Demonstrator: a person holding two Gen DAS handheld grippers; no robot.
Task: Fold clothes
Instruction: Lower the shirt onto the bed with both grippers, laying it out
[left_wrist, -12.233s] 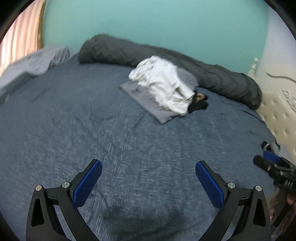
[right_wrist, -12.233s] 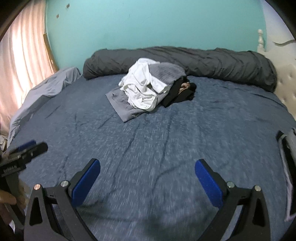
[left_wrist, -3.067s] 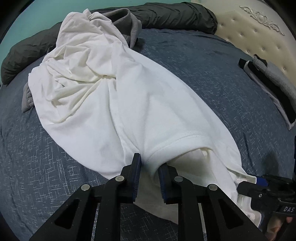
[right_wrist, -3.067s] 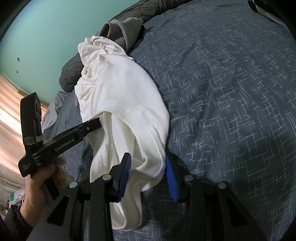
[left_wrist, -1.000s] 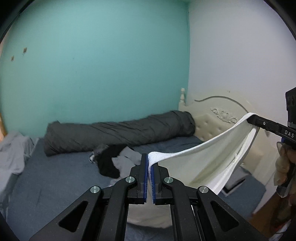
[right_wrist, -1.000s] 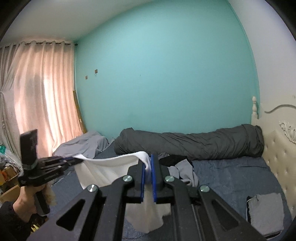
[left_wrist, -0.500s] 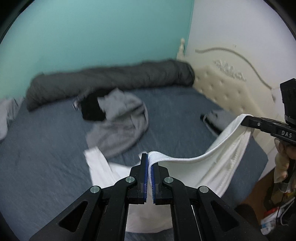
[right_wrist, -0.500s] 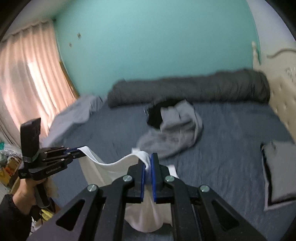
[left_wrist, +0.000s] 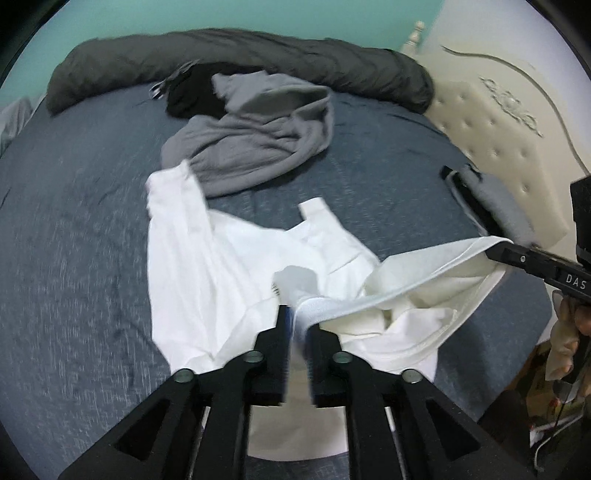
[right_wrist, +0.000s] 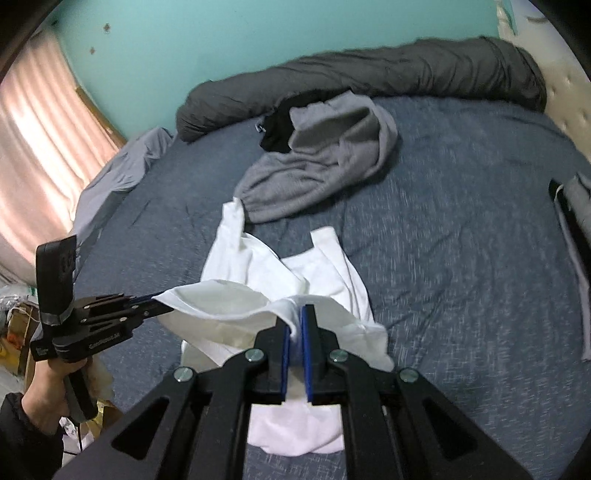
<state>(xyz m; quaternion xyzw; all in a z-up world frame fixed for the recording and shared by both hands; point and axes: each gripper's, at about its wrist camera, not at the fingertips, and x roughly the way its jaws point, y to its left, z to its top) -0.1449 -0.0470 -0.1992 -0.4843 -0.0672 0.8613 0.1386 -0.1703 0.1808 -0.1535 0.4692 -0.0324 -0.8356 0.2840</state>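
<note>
- While both grippers pinch its hem, the white shirt (left_wrist: 207, 266) lies half spread on the blue bed (left_wrist: 74, 258), its sleeves reaching away from the grippers.
- The left gripper (left_wrist: 298, 325) has its jaws narrowed on a bunched bit of hem; the picture is blurred there, but cloth fills the gap.
- The right gripper (right_wrist: 294, 330) is likewise clamped on the hem, blue pads (right_wrist: 285, 347) pressing white cloth between them.
- Between the two grips the hem sags in a loose loop, raised off the bed.
- From the left wrist view, the right gripper shows at the right edge with white letters "DAS" on its black body; the rest of the word is cut off.
- From the right wrist view, the left gripper (right_wrist: 157, 299) shows to the left, held in a hand (right_wrist: 55, 384); its side carries small white print that starts with "Gen", the rest too blurred to read.
- Beyond the shirt, farther from both grippers, lies a crumpled grey garment (right_wrist: 325, 162), touching one sleeve tip.
- A black garment (right_wrist: 280, 125) lies just behind the grey one.
- A dark rolled duvet (right_wrist: 406, 77) runs along the far edge of the bed.
- A folded grey piece (left_wrist: 491, 199) lies to the right, near the cream headboard (left_wrist: 491, 129).
</note>
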